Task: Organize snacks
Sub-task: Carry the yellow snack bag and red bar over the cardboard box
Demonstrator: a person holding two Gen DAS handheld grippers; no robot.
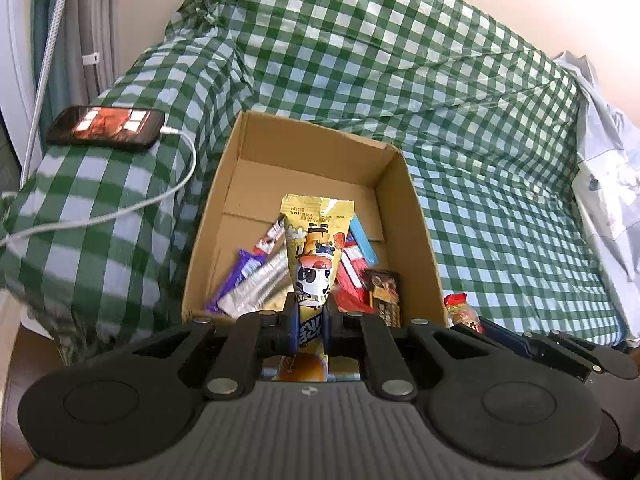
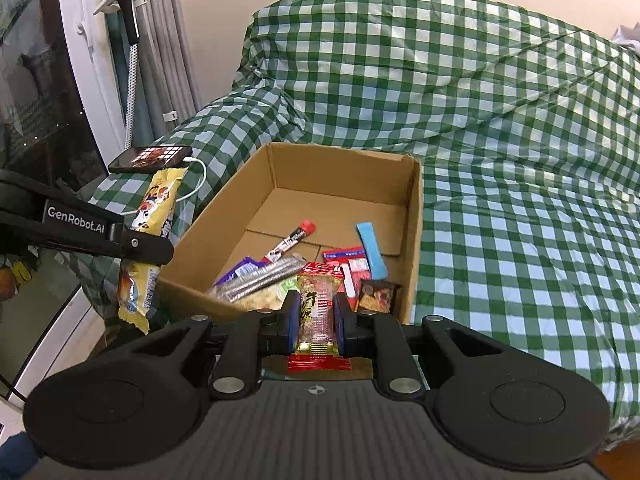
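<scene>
**Two snack packets clamped above the cardboard box**

The left claw is closed on a yellow cartoon snack packet, which is held upright between the pads over the near end of the cardboard box. The right claw is clamped on a red-ended clear snack packet, also held at the near edge of the box; in the right wrist view the left claw and its yellow packet are seen beside the box's left wall.

Inside the box, toward its near end, a purple bar, a silver packet, a red-and-white stick, a red packet, a blue bar and a dark brown packet are lain together; the far half of the box floor is bare.

The box is set on a bed covered with a green checked cloth. A phone with a white cable is rested near the bed's left edge.
</scene>
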